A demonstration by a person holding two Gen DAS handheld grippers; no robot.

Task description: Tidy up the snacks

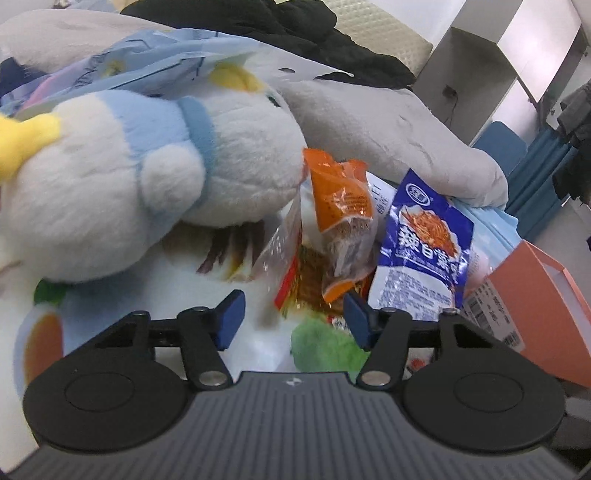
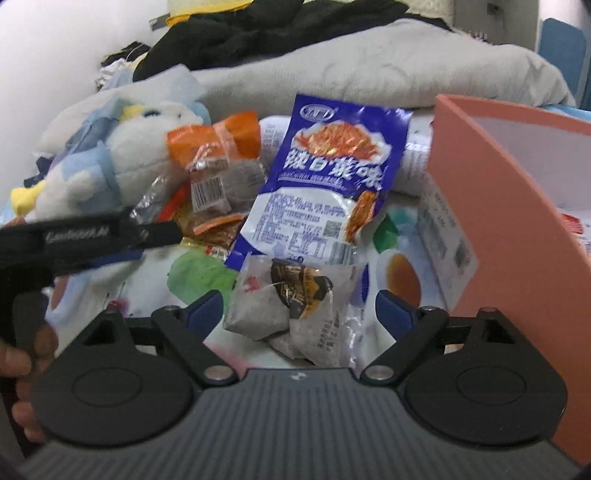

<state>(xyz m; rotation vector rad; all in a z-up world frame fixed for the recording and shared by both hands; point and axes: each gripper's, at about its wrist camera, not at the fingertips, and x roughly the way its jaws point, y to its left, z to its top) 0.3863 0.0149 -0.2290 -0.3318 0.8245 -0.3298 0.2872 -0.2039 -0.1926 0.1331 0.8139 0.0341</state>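
Snack packets lie in a heap on a printed bedsheet. An orange packet (image 1: 341, 199) (image 2: 214, 155) leans against a blue packet with white lettering (image 1: 424, 240) (image 2: 332, 177). A clear and red packet (image 1: 288, 258) stands just beyond my left gripper (image 1: 294, 314), which is open, its pads touching nothing. My right gripper (image 2: 299, 308) is open wide on either side of a clear packet of grey-wrapped sweets (image 2: 291, 306), and its pads are apart from the packet. A salmon-orange box (image 2: 509, 240) (image 1: 532, 302) stands to the right.
A white and blue plush toy (image 1: 147, 177) (image 2: 110, 158) lies left of the heap and touches the orange packet. A grey blanket (image 1: 388, 122) and black clothes (image 2: 258, 33) lie behind. A hand (image 2: 22, 365) holds the other tool at the left edge.
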